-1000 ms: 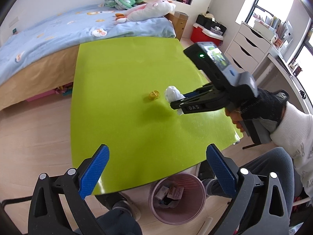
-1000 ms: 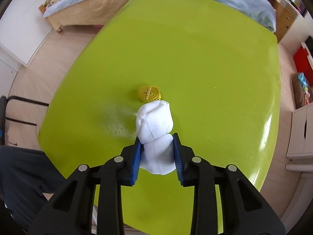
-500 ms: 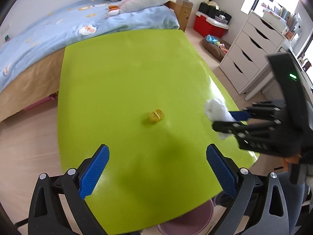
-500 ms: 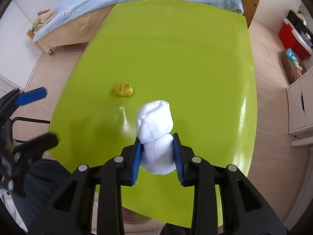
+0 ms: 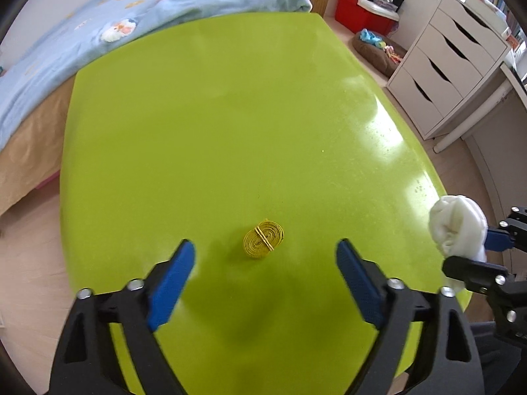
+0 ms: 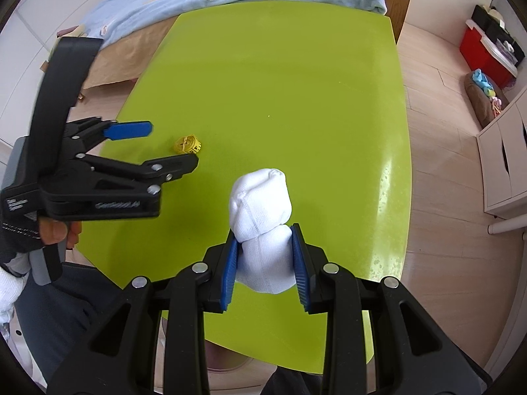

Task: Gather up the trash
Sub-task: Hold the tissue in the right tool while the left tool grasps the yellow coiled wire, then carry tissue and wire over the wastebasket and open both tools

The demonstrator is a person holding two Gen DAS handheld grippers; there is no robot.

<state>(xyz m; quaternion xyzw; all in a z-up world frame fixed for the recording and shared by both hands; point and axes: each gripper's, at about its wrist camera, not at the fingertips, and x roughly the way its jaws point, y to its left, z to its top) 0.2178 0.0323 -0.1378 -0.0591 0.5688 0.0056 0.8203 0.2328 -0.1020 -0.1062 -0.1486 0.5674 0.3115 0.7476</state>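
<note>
While the small yellow coil of measuring tape bound with a rubber band (image 5: 263,243) lies flat on the glossy lime-green tabletop (image 5: 210,125), it sits just ahead of the left gripper (image 5: 265,256), roughly centred between the two blue-padded fingers (image 5: 169,278) and touching neither. Those jaws stand wide and have just been narrowing, with nothing pressed between them. In the right wrist view the same coil (image 6: 187,144) shows beyond the left gripper (image 6: 164,146), which a gloved hand (image 6: 49,230) holds by its handle.

Off to the left gripper's right, the right gripper (image 6: 265,255) is clamped on a white balled-up sock-like bundle (image 6: 262,210), pads squeezing its lower half, held above the table's near edge.

Beyond the table, ahead of both tools, is a bed with a pale blue quilt (image 5: 98,23); a white drawer unit (image 5: 451,56) stands to the right.
</note>
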